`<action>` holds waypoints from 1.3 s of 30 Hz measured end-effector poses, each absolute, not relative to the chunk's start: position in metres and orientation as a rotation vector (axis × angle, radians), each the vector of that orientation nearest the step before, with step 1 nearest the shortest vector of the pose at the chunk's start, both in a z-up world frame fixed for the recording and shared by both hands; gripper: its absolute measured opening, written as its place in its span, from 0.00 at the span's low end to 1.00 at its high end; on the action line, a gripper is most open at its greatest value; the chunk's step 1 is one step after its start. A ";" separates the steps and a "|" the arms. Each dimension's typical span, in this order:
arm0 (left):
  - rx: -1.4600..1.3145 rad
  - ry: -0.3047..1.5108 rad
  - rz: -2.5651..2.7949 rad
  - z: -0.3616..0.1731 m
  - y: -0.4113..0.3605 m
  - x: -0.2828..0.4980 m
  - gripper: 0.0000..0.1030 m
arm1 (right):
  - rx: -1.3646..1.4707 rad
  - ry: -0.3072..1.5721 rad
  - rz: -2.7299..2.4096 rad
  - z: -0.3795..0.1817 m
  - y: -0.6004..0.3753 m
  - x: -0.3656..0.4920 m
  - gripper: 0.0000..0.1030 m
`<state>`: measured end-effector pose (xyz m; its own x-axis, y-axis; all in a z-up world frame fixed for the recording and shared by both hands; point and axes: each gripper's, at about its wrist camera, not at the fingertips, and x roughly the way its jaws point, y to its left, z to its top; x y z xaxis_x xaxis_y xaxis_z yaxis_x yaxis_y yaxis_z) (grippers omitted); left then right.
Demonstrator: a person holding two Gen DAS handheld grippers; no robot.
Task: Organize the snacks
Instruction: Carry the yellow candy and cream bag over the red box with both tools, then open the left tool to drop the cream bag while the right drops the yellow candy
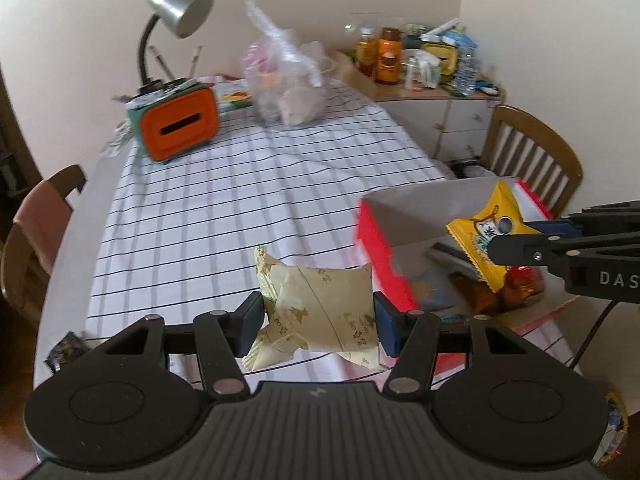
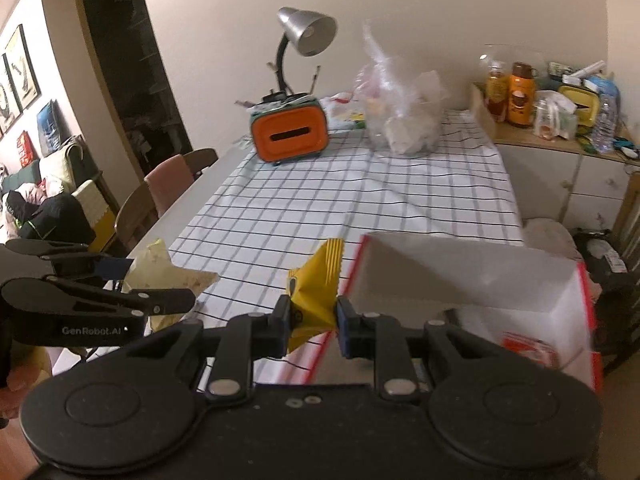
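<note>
My left gripper is shut on a cream snack packet with gold print, held above the checked tablecloth. My right gripper is shut on a yellow snack packet, pinched edge-on. In the left wrist view that yellow packet hangs over the red-and-white box, with the right gripper coming in from the right. The box holds a few wrapped snacks. The right wrist view shows the left gripper at the left with the cream packet.
An orange tissue box under a desk lamp and a clear bag stand at the table's far end. A cluttered sideboard lies beyond. Wooden chairs flank the table. A small dark wrapper lies at the near-left edge.
</note>
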<state>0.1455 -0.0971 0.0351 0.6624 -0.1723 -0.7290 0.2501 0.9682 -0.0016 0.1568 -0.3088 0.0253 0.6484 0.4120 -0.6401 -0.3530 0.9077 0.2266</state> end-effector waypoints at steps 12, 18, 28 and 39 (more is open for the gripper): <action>0.150 0.823 -0.291 0.024 -0.193 0.155 0.56 | 0.083 0.775 0.349 0.010 -0.392 0.166 0.21; 0.162 0.877 -0.284 0.006 -0.227 0.172 0.56 | 0.085 0.810 0.316 -0.005 -0.420 0.180 0.21; 0.238 0.939 -0.248 -0.026 -0.270 0.197 0.56 | 0.072 0.886 0.283 -0.040 -0.436 0.212 0.21; 0.287 1.041 -0.242 -0.055 -0.286 0.209 0.56 | 0.052 0.980 0.319 -0.073 -0.435 0.213 0.21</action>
<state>0.2091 -0.2863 -0.0552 0.4848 -0.0603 -0.8725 0.3302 0.9364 0.1187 0.2134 -0.4347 -0.0730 0.5142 0.2884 -0.8077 -0.2422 0.9523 0.1858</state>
